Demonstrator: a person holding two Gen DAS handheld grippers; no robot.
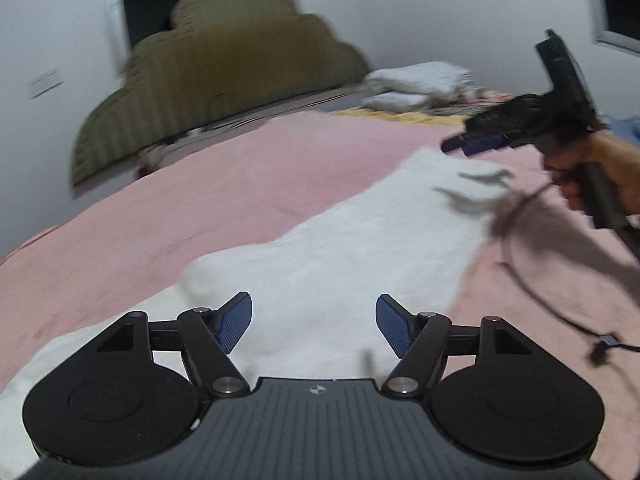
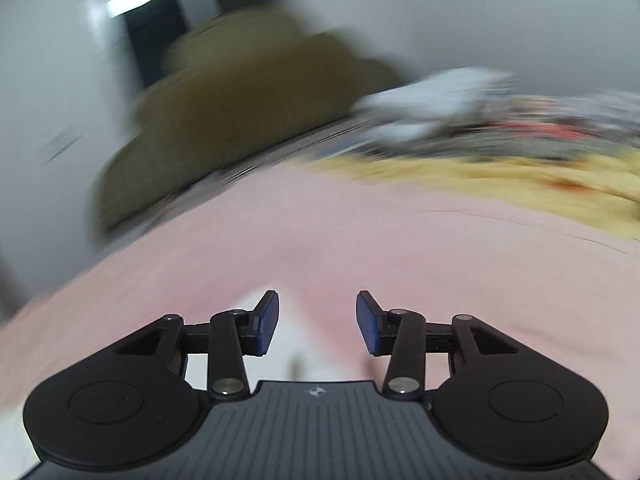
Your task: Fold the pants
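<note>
The white pants [image 1: 340, 248] lie flat on the pink bedsheet [image 1: 240, 184], stretched in a long band from the near left side to the far right side of the bed. Two grey drawstrings [image 1: 476, 188] rest on the far end of the cloth, so the waist seems to be there.

The left gripper [image 1: 314, 326] hangs just above the near part of the pants. Its jaws stand wide apart, and nothing is between the blue pads [image 1: 236, 322] (only the white cloth shows below them).

In the left wrist view the right gripper [image 1: 468, 146] is seen from the side, held by a hand [image 1: 612, 176] over the far end of the pants. A black cable [image 1: 540, 288] falls from it onto the sheet. In its own view the right gripper [image 2: 318, 322] has its jaws moderately open and empty, with a narrow piece of white cloth under the left finger and pink sheet beyond.

Behind the bed stands an olive green headboard [image 1: 224, 80] against the white wall [image 1: 420, 12]. Some white bedding [image 1: 420, 82] and a yellow blanket [image 2: 500, 176] lie at the far side; this view is much blurred.
</note>
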